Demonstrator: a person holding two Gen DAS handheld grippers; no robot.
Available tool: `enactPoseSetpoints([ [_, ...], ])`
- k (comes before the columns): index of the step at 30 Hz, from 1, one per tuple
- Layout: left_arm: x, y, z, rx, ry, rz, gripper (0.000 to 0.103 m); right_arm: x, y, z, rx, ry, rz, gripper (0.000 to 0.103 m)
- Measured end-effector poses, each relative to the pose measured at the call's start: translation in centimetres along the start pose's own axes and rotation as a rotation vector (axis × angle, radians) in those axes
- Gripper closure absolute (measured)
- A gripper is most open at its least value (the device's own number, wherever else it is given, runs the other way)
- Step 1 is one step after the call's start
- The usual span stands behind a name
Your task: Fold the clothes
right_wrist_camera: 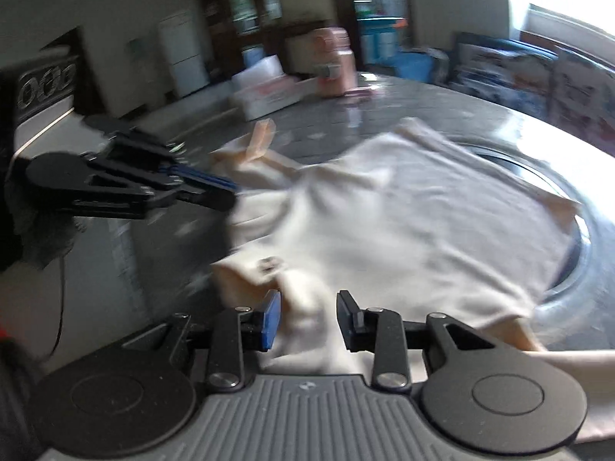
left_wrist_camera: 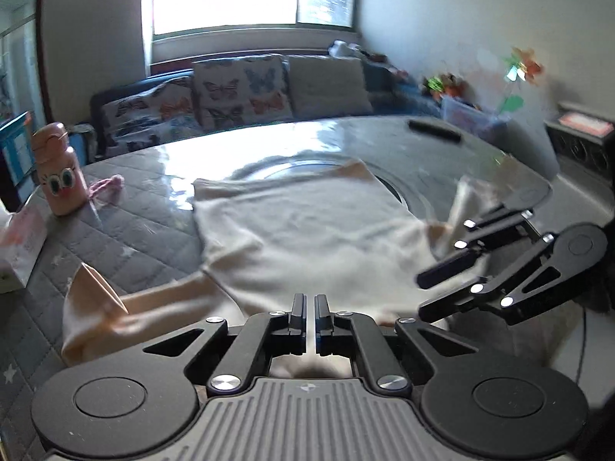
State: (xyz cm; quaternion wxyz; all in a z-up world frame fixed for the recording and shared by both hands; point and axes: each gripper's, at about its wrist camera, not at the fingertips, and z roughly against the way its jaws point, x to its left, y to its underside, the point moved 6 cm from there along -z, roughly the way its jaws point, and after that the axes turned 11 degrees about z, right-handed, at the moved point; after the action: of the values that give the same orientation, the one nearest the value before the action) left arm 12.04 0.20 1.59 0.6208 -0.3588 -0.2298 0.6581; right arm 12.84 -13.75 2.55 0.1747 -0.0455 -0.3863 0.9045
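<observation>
The left tongs are pinched almost fully together on the near hem of a cream T-shirt, a thin fold of cloth passing between the pads. The right tongs stand partly apart with a bunched edge of the same T-shirt between their fingers; motion blur hides whether the blue pads press on the cloth. The T-shirt lies spread across the round glossy table, its sleeve flopped toward the quilted part of the table to the shirt's left. Beyond that sleeve stands a pink bottle with cartoon eyes. Past the T-shirt's far edge a dark flat object lies near the table's rim. Behind the table is a sofa with butterfly cushions.
</observation>
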Motion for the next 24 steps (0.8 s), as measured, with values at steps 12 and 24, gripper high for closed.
enactPoseSetpoints([
  [12, 4.2, -2.6, -8.3, 0.037, -0.114, 0.189, 0.098, -10.6, 2.1, -1.9, 0.013, 0.208, -0.278, 0.071],
  [24, 6.5, -1.5, -7.1, 0.037, -0.146, 0.225, 0.092, -14.4, 7.4, 5.4, -0.066, 0.418, -0.445, 0.063],
])
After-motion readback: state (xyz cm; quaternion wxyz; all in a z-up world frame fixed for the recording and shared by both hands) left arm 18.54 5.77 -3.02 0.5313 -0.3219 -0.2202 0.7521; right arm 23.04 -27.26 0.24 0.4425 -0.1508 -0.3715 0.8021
